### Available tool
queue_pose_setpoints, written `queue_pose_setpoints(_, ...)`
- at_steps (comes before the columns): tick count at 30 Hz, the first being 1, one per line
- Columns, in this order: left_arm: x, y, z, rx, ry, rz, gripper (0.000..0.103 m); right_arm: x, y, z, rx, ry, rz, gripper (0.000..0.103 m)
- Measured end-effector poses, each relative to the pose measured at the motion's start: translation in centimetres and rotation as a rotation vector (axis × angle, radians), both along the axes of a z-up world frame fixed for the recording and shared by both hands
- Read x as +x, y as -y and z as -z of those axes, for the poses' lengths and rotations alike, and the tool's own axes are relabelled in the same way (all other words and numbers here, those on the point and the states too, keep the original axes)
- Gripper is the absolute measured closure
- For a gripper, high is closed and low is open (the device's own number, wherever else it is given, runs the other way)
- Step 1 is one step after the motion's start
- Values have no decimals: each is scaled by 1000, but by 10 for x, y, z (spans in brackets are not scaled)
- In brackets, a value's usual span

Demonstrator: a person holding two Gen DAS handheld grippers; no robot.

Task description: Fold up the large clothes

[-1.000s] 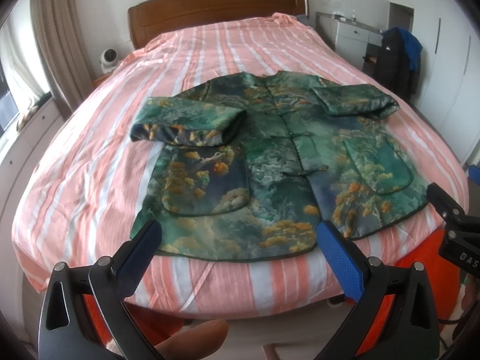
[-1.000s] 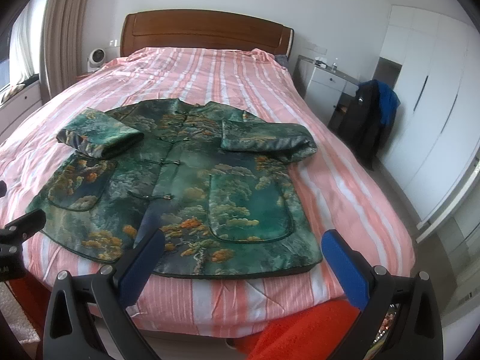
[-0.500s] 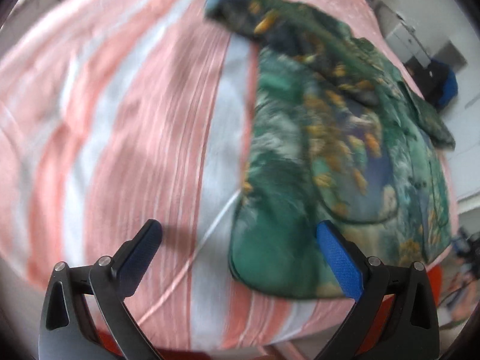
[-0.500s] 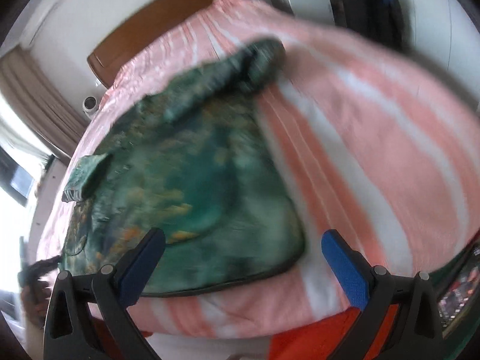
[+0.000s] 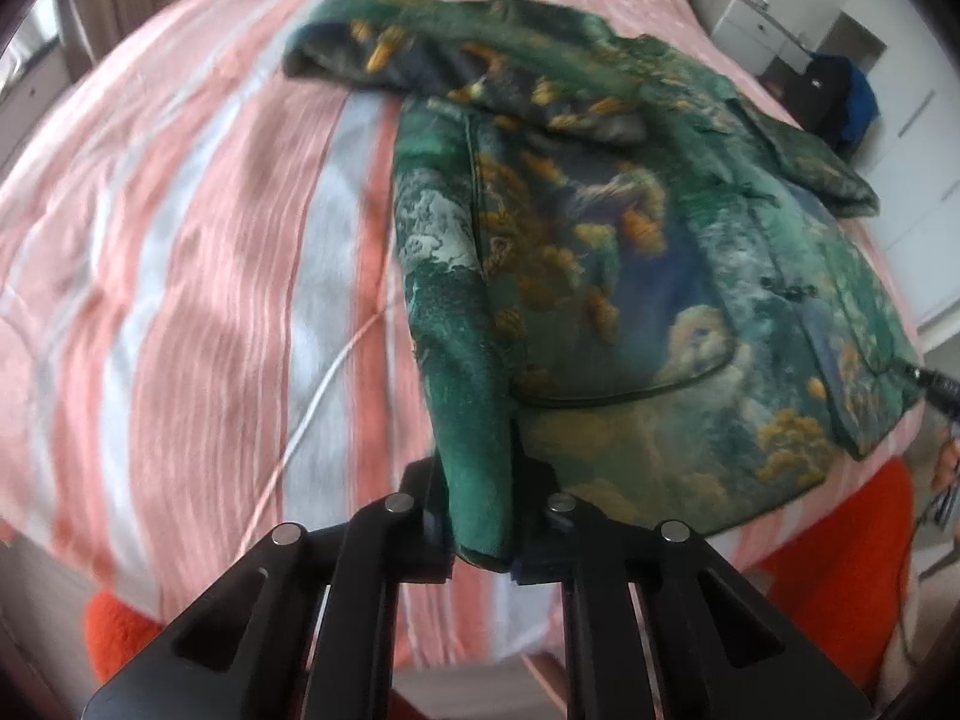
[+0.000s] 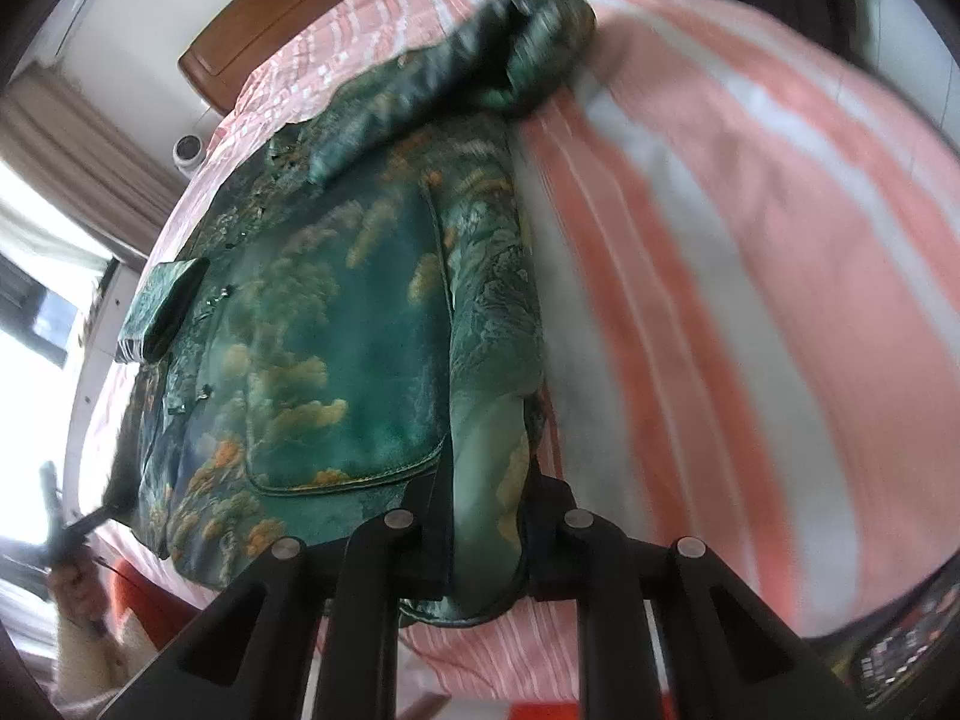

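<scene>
since the bed point(image 5: 180, 252) is the only surface wide enough, the green jacket point(image 5: 630, 252) lies flat across its foot end, sleeves already folded in. left gripper point(image 5: 480, 516) has its jaws pinching the jacket's left hem corner, right gripper point(image 6: 486, 534) pinching the opposite hem corner, probably to carry the hem toward the collar.

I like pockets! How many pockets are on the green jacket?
2. One pocket on the side pinched by the left gripper, one pocket beside the right gripper. Others may be hidden.
</scene>
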State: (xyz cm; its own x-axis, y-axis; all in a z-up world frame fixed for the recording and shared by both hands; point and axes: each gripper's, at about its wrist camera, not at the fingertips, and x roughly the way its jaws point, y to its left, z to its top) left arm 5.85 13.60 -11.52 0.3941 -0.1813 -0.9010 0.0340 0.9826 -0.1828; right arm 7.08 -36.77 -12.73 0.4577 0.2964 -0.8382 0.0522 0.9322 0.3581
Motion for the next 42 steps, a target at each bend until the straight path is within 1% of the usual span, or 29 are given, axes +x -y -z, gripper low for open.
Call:
queue_pose_setpoints(2,-16,3,-2,0,2,20,94,-6,-6,-16,-81,31,-11,89)
queue_pose_setpoints(4,-24,-1,2,8,-11,32,93,-8,-4,-21,-115,32,-13,89)
queue_pose_setpoints(6,-30,-2,13,28,-34,26,93,-14,0,-14,-118,-2,-2,89)
queue_pose_setpoints(9,-26,-3,22,18,-44,7,93,-12,0,14,-139,-51,2,89)
queue_pose_setpoints(12,-21,1,22,37,-46,13,92,-2,6,16,-123,-48,34,89)
queue_pose_setpoints(14,-17,2,23,76,-33,29,86,2,2,12,-141,-33,42,87)
queue_pose_setpoints(15,-17,5,21,104,-23,30,75,-1,2,11,-150,-23,52,85)
queue_pose_setpoints(16,-15,9,19,128,-11,25,58,-2,2,8,-159,-10,71,77)
queue_pose_setpoints(17,-17,10,14,153,9,13,50,-9,1,7,-168,2,86,62)
queue_pose_setpoints(18,-17,8,7,167,28,3,35,-15,0,5,-187,16,105,53)
queue_pose_setpoints(19,-23,0,1,173,44,-2,29,-21,-2,1,-201,33,118,37)
queue_pose_setpoints(20,-26,-2,-9,181,74,-8,28,-34,-6,-5,-217,64,132,32)
queue_pose_setpoints(22,-31,-7,-30,206,133,-27,18,-57,-15,-21,-264,137,155,30)
queue_pose_setpoints(23,-32,-9,-45,224,182,-47,15,-67,-20,-28,-289,172,167,27)
queue_pose_setpoints(24,-32,-11,-54,235,218,-64,9,-73,-25,-33,-300,197,178,25)
queue_pose_setpoints(25,-33,-14,-65,250,257,-87,0,-79,-29,-38,-302,226,189,20)
queue_pose_setpoints(26,-32,-16,-76,268,298,-113,0,-86,-35,-44,-288,263,197,16)
queue_pose_setpoints(27,-31,-16,-84,285,340,-143,0,-87,-42,-45,-274,281,194,15)
queue_pose_setpoints(28,-33,-20,-88,309,357,-164,0,-88,-50,-46,-257,298,183,15)
queue_pose_setpoints(29,-30,-18,-89,360,351,-188,0,-89,-58,-49,-240,322,164,15)
queue_pose_setpoints(30,-22,-12,-86,440,321,-202,0,-90,-64,-50,-236,335,149,15)
queue_pose_setpoints(31,-11,-2,-81,495,284,-185,0,-90,-72,-51,-237,351,128,15)
queue_pose_setpoints(32,-4,5,-76,525,250,-136,0,-90,-80,-51,-247,370,100,15)
queue_pose_setpoints(33,1,14,-72,533,233,-67,0,-92,-89,-50,-256,379,81,15)
queue_pose_setpoints(35,7,29,-76,532,260,5,0,-91,-102,-48,-277,394,33,15)
queue_pose_setpoints(39,30,65,-99,484,369,243,0,-100,-120,-44,-319,426,-17,15)
queue_pose_setpoints(40,39,71,-100,458,376,297,0,-101,-122,-43,-325,431,-23,15)
queue_pose_setpoints(42,61,88,-92,396,334,421,0,-102,-126,-41,-329,432,-29,15)
